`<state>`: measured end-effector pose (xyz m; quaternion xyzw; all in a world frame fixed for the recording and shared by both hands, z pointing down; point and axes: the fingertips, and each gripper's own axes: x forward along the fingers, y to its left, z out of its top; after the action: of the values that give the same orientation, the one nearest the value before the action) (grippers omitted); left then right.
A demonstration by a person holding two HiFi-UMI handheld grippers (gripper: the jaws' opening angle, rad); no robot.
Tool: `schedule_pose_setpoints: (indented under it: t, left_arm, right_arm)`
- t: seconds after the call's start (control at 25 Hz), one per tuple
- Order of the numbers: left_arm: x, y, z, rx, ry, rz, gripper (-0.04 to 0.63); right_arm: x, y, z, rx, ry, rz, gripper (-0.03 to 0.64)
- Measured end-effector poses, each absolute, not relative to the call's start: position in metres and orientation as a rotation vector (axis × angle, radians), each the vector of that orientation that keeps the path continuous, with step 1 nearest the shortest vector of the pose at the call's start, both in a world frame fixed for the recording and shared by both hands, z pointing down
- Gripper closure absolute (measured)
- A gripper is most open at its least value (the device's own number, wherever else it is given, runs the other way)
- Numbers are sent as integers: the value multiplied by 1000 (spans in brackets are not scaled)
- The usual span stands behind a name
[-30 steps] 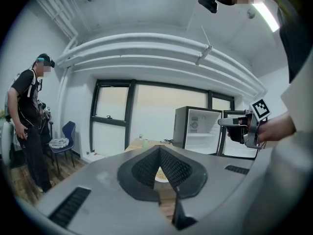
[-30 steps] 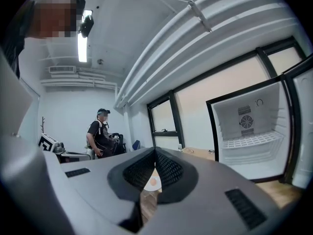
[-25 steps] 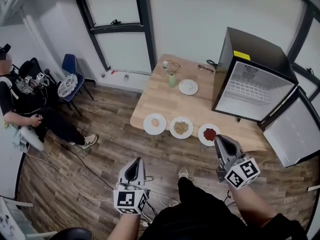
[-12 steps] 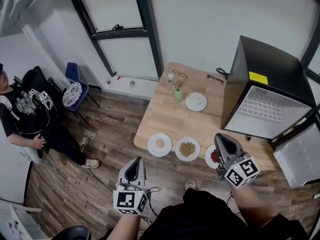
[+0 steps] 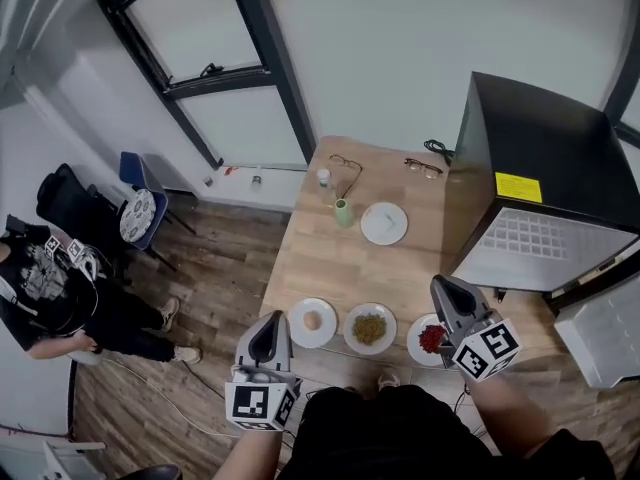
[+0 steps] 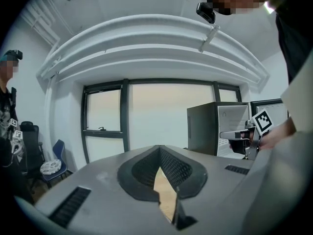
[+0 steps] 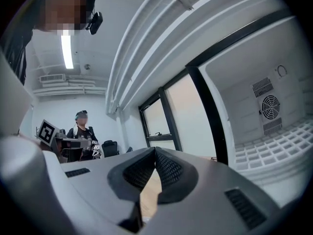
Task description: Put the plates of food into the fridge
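Three plates of food stand in a row along the near edge of the wooden table (image 5: 330,263): one with a pale lump (image 5: 312,321), one with brown bits (image 5: 369,328), and one with red food (image 5: 428,338). My right gripper (image 5: 441,282) is shut and empty, hovering over the red plate and hiding part of it. My left gripper (image 5: 269,319) is shut and empty, held just left of the table's near corner. The black fridge (image 5: 540,158) stands on the table's right end, its door (image 5: 600,333) swung open. In both gripper views the jaws meet at the tip with nothing between them.
Farther back on the table are an empty white plate (image 5: 384,223), a green cup (image 5: 343,212), a small bottle (image 5: 323,177) and two pairs of glasses (image 5: 345,163). A person (image 5: 50,288) sits at the left near a blue chair (image 5: 140,193). Cables lie on the wood floor.
The table and fridge have drawn nearer in the head view. The right gripper now overlaps the red plate. Both grippers stayed shut.
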<state>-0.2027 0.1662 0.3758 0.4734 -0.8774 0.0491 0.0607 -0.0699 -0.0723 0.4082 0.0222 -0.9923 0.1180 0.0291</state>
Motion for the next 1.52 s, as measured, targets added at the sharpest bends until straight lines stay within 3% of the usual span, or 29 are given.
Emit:
schedule_pose_setpoints:
  t: [0.52, 1.04, 1.52]
  left_arm:
    - [-243, 63, 381, 1914, -2389, 194, 592]
    - [-200, 22, 423, 2264, -2027, 186, 592]
    - [-168, 5, 458, 2380, -1871, 246, 592]
  right_arm:
    - [-14, -104, 419, 662, -2990, 466, 595]
    - [78, -61, 484, 1186, -2705, 594, 597]
    - [104, -9, 574, 1286, -2586, 806, 595]
